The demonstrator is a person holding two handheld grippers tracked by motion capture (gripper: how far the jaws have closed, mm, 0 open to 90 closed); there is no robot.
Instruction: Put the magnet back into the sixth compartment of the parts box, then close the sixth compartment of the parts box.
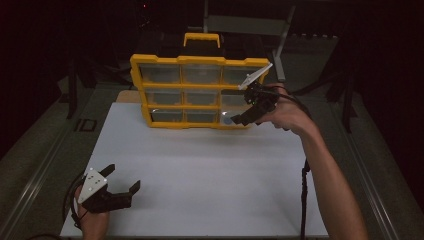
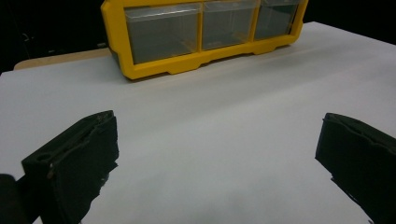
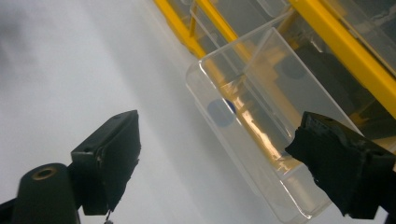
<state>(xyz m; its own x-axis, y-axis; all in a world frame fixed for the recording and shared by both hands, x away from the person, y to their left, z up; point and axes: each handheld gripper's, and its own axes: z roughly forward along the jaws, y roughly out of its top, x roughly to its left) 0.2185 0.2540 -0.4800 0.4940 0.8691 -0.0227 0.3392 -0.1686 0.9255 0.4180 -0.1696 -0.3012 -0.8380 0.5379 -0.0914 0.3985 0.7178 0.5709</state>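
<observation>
The room is dark all around, with light falling only on the white table top (image 1: pixel 200 170), which sits in a grey metal frame (image 1: pixel 40 170) whose rails run along both sides. Behind the table stands a grey metal stand (image 1: pixel 250 25) with slanted legs, and a few dark uprights (image 1: pixel 72 85) rise from the dim floor. Beyond those the background is black, with no wall or window to make out.

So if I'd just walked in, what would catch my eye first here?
Probably the bright yellow organizer with clear drawers, standing at the far edge of the white table. The right gripper is open at its lower right drawer, which is pulled partway out. The left gripper rests open near the front left corner.
</observation>
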